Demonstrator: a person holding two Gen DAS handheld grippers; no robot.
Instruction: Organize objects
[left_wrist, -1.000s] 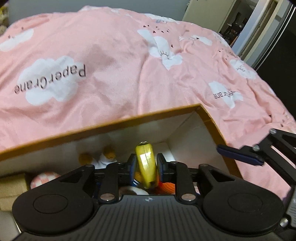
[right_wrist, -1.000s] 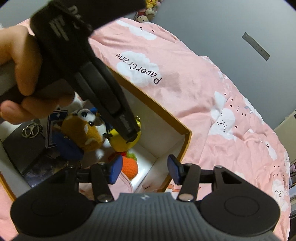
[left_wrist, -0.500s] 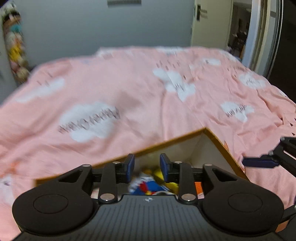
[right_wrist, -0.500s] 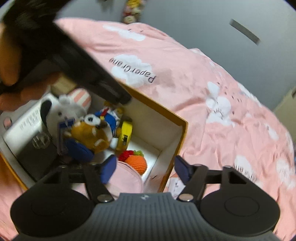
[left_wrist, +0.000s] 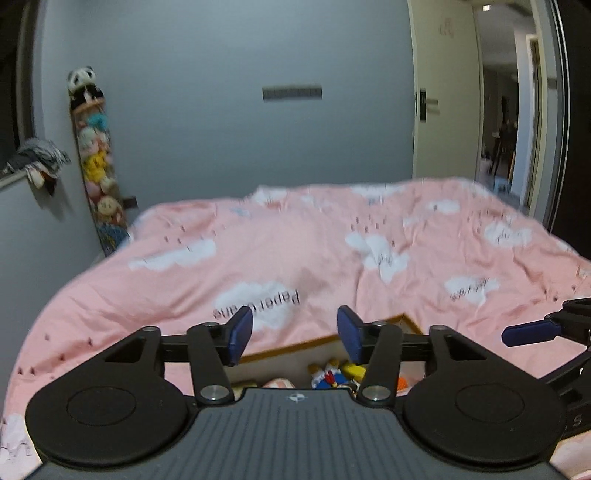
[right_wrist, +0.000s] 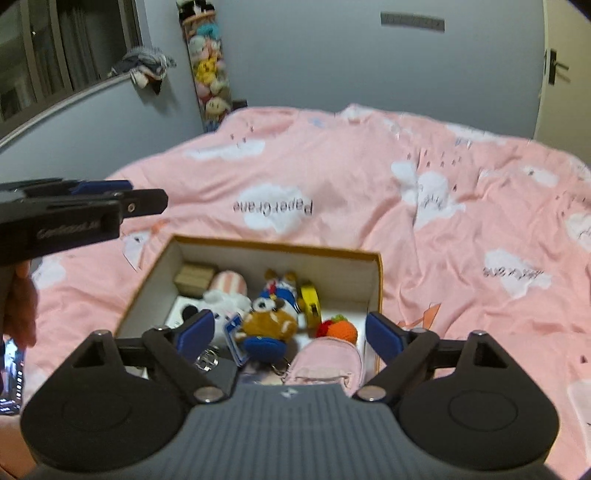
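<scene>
Left gripper (left_wrist: 294, 338): my jaws are opening, blue pads well apart, nothing between them. Through the gap I see only pink duvet (left_wrist: 295, 251) and the far rim of the box (left_wrist: 369, 328).

Right gripper (right_wrist: 290, 332): jaws also opening, wide, nothing held. They hang above the near end of the box (right_wrist: 280, 251) without touching its contents.

Box: open-topped, white inside with a brown-orange rim, resting on the duvet. Contents, from the right wrist view:
- yellow tape measure (right_wrist: 309, 301), on edge, just right of the toys and near the right wall
- brown plush with blue feet (right_wrist: 269, 325), centre, lying over other items
- blue, white and red plush (right_wrist: 279, 286) behind it, touching the tape measure
- crocheted orange fruit with red and green top (right_wrist: 340, 328), near the right wall
- pink pouch with zip (right_wrist: 325, 363), nearest corner, partly hidden by my gripper body
- white plush (right_wrist: 225, 301) and pink striped round item (right_wrist: 229, 282), left of centre
- tan block (right_wrist: 194, 277), far left corner
- keyring (right_wrist: 208, 360), near left, blurred

My left hand (right_wrist: 20, 306) shows at the left edge of the right wrist view, holding the left gripper, which points across above the duvet, left of the box.

Beyond: grey wall, hanging column of plush toys (right_wrist: 208, 70) at the bed's far corner, door (left_wrist: 443, 92) to the right.
</scene>
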